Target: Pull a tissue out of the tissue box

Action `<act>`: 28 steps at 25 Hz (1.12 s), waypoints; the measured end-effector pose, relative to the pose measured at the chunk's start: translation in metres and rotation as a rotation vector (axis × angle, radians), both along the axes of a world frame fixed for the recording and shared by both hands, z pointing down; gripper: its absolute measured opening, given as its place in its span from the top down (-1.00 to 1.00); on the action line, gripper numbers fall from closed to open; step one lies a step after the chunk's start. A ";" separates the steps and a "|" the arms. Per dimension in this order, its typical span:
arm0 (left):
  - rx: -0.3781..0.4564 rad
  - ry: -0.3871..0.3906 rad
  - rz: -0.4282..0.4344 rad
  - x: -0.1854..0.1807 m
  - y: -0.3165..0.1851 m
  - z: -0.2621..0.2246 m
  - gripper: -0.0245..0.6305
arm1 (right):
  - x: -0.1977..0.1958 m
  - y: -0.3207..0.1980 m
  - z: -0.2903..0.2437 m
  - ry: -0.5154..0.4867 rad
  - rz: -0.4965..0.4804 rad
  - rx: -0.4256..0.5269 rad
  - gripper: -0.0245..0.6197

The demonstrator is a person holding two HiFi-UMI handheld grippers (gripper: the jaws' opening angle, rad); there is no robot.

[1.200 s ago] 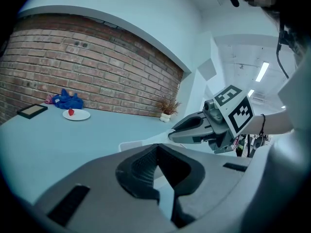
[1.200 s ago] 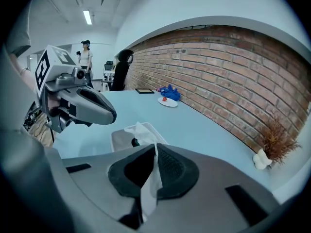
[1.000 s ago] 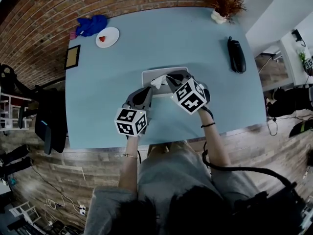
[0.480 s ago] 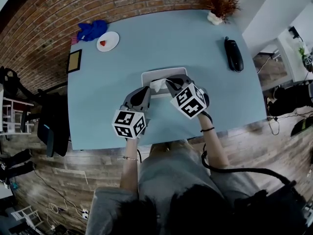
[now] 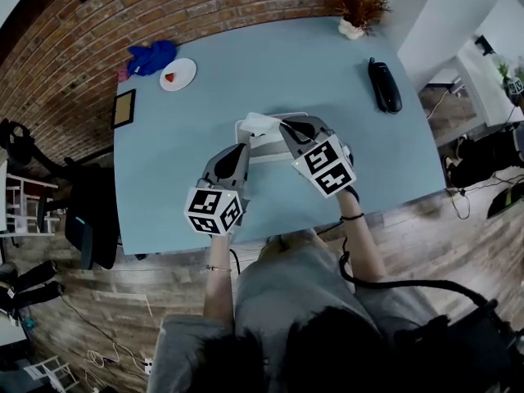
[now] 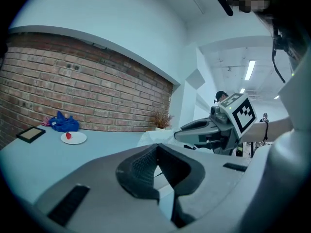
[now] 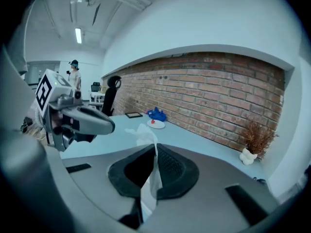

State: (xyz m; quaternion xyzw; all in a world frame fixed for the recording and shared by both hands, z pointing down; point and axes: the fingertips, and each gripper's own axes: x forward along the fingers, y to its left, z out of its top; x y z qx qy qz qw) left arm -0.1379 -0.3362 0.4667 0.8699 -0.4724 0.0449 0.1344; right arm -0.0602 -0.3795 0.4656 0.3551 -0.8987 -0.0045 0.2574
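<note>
The pale tissue box [image 5: 262, 147] lies on the blue table [image 5: 180, 154] right in front of me. My right gripper [image 5: 284, 126] is shut on a white tissue [image 5: 259, 124], which it holds up above the box's far edge. In the right gripper view the tissue [image 7: 144, 134] runs up between the closed pads [image 7: 167, 166] and puffs out beyond the right gripper [image 7: 154, 147]. My left gripper [image 5: 244, 151] hovers over the box's near left corner. Its jaws meet at the tip with nothing between them in the left gripper view [image 6: 157, 147]. There the tissue [image 6: 151, 137] shows just past them.
At the far left of the table lie a white plate with something red [image 5: 178, 74], a blue cloth [image 5: 152, 56] and a small framed picture [image 5: 124, 109]. A black handset [image 5: 383, 86] and a potted dried plant [image 5: 354, 11] stand at the far right. A brick wall runs behind.
Both grippers have risen above the box. The right one has drawn the tissue up and farther out of the box; the left stays shut and empty.
</note>
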 end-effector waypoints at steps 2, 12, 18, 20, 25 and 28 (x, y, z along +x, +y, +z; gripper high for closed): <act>0.015 0.006 0.004 0.000 0.003 -0.007 0.92 | 0.000 0.003 -0.018 -0.041 0.007 0.024 0.91; 0.113 0.010 0.039 -0.007 0.027 -0.052 0.92 | -0.003 0.035 -0.061 -0.175 0.041 0.083 0.91; 0.149 0.015 0.058 -0.009 0.044 -0.064 0.92 | -0.006 0.060 -0.078 -0.280 0.046 0.108 0.91; 0.159 0.017 0.066 -0.008 0.052 -0.067 0.92 | -0.005 0.069 -0.081 -0.304 0.048 0.115 0.91; 0.187 0.014 0.077 -0.006 0.064 -0.077 0.92 | -0.004 0.083 -0.090 -0.364 0.062 0.134 0.91; 0.199 0.011 0.076 -0.006 0.071 -0.080 0.92 | -0.006 0.092 -0.094 -0.398 0.057 0.145 0.91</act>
